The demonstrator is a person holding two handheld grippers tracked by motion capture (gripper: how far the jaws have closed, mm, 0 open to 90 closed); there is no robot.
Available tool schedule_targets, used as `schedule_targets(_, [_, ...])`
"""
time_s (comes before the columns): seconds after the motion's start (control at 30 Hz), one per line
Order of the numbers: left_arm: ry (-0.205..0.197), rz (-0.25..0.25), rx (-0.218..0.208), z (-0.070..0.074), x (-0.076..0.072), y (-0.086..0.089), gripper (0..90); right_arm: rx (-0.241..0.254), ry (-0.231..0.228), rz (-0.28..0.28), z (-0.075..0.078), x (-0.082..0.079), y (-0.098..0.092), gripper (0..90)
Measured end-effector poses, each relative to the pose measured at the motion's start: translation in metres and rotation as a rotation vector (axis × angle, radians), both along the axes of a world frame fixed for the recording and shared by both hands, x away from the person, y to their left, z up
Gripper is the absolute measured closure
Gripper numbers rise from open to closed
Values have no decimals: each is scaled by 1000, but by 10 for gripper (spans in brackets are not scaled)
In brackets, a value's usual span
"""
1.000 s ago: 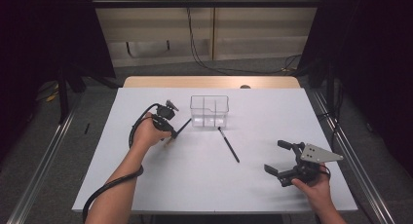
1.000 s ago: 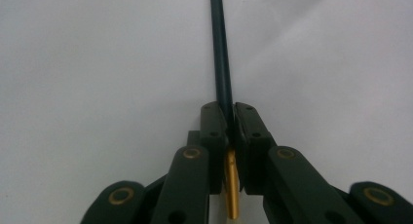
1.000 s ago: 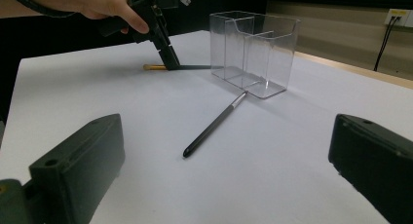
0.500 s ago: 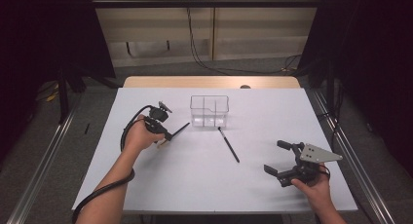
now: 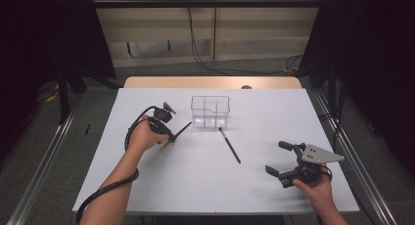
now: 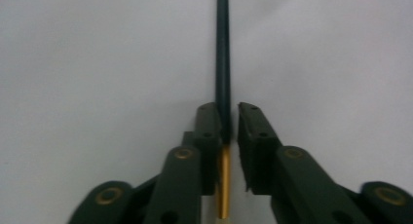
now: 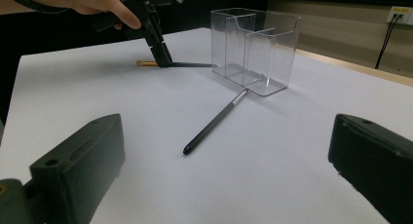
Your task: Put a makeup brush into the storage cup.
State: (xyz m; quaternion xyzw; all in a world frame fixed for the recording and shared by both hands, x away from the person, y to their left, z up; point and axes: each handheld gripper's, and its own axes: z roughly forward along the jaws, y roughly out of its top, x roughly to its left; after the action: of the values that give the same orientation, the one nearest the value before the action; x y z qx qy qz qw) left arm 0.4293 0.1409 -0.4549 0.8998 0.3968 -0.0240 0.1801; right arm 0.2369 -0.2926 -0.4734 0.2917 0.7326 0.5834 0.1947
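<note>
While the pencil (image 6: 222,63) lies flat on the bench (image 5: 147,186), centre-left of the high view, the left hand-held gripper (image 5: 169,135) straddles it, jaws just eased slightly apart. Step: grasp or release, unclear. Next, judged: lift toward box (image 5: 210,110). Right hand-held gripper (image 5: 284,161): wide, empty.

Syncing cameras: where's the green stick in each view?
High view: green stick left of centre.
Left gripper view: stick centre, running straight up.
Right gripper view: stick upper left, lying flat.
Landmark: left gripper, jaws just been opening, stick between them.
</note>
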Motion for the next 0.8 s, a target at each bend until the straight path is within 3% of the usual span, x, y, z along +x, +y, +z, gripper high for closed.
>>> schedule_targets(0.07, [-28, -41, 43, -1, -1, -4, 784, 0, 0, 3, 0, 0, 0, 0])
schedule_targets(0.17, [-39, -66, 61, -1, -1, -5, 829, -4, -1, 6, 0, 1, 1, 0])
schedule_targets(0.53, [-98, -39, 37, 0, -10, -2, 839, -12, -7, 9, 2, 1, 1, 0])
schedule_targets(0.8, [-95, -41, -15, 7, -18, 4, 839, -2, -9, -10, 2, 1, -5, 0])
